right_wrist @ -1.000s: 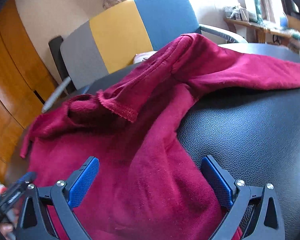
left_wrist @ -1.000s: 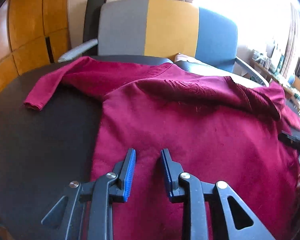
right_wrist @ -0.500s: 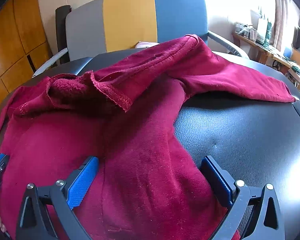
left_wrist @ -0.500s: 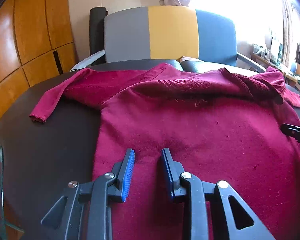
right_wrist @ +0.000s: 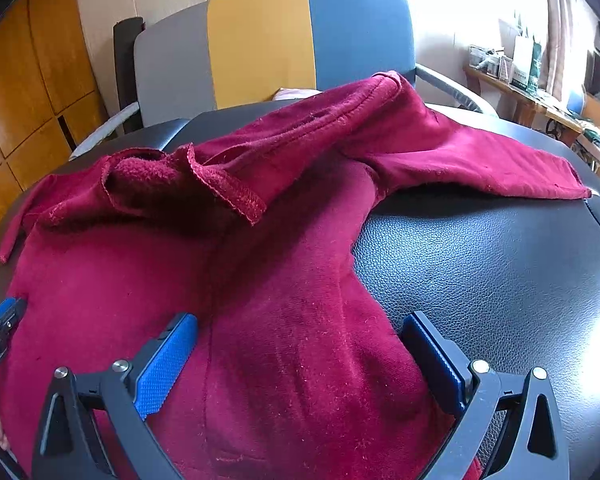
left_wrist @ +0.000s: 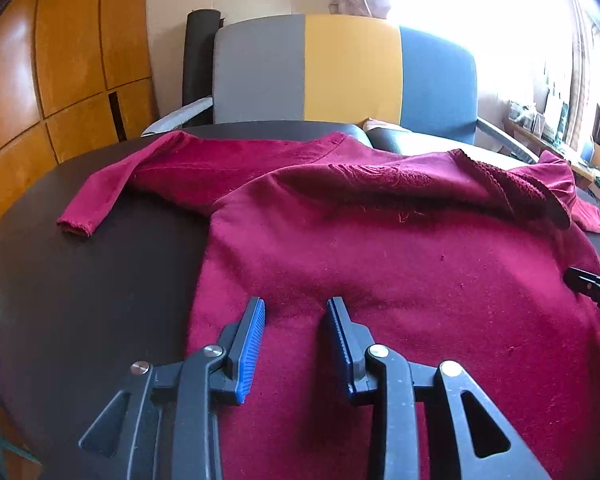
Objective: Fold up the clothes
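A crimson sweatshirt (left_wrist: 380,264) is spread across the black tabletop (right_wrist: 500,264) for folding; the left gripper (left_wrist: 296,316), jaws opening, and the widely spread right gripper (right_wrist: 300,340) are poised over its near hem, nothing pinched

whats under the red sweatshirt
The red sweatshirt lies on a black leather-look surface, bare beside it. Whatever sits directly beneath the cloth is covered.

Fuzzy, lint-flecked crimson fleece sweater (right_wrist: 284,312), desk (right_wrist: 500,264) in glossy pebbled black leather, each tool of matt black plastic with ribbed blue pads (left_wrist: 252,344) and shiny metal rivets (left_wrist: 378,351), polished wood panelling (left_wrist: 40,72), cloth-covered chair (left_wrist: 340,68)
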The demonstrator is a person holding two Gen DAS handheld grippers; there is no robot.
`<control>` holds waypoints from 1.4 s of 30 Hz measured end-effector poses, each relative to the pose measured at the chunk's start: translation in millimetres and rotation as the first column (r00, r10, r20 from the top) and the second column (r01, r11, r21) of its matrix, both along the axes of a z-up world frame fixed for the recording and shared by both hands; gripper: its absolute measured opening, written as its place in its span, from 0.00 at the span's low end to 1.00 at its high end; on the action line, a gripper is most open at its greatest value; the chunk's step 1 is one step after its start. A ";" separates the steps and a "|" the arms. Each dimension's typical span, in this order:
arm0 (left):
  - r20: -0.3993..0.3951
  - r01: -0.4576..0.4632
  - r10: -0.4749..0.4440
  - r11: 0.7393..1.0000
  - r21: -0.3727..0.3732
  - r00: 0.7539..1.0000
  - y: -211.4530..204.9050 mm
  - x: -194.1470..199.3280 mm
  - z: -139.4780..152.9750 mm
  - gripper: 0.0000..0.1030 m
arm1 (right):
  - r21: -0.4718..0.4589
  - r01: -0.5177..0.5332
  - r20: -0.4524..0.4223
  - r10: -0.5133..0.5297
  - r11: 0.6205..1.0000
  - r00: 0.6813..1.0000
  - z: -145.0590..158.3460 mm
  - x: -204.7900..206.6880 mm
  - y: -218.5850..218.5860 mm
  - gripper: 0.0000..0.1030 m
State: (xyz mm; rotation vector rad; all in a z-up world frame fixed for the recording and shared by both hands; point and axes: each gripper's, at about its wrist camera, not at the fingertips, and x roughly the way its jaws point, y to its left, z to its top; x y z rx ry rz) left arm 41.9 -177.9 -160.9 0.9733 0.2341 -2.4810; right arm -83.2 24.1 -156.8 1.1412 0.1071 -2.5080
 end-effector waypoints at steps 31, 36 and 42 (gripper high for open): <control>0.191 -0.315 0.324 0.946 -0.076 0.926 -184.8 0.4 45.9 0.32 | 0.003 0.000 0.001 0.000 1.000 1.000 -3.1 -1.0 -4.8 1.00; 0.249 -0.331 0.345 0.938 -0.100 0.905 -222.9 -26.9 35.3 0.32 | 0.004 -0.002 0.003 0.002 1.000 1.000 -2.7 -1.9 -4.1 1.00; 0.325 -0.271 0.307 0.950 -0.152 0.895 -240.3 -53.0 18.0 0.32 | 0.008 -0.004 0.003 0.004 1.000 1.000 -2.8 -3.6 -5.4 1.00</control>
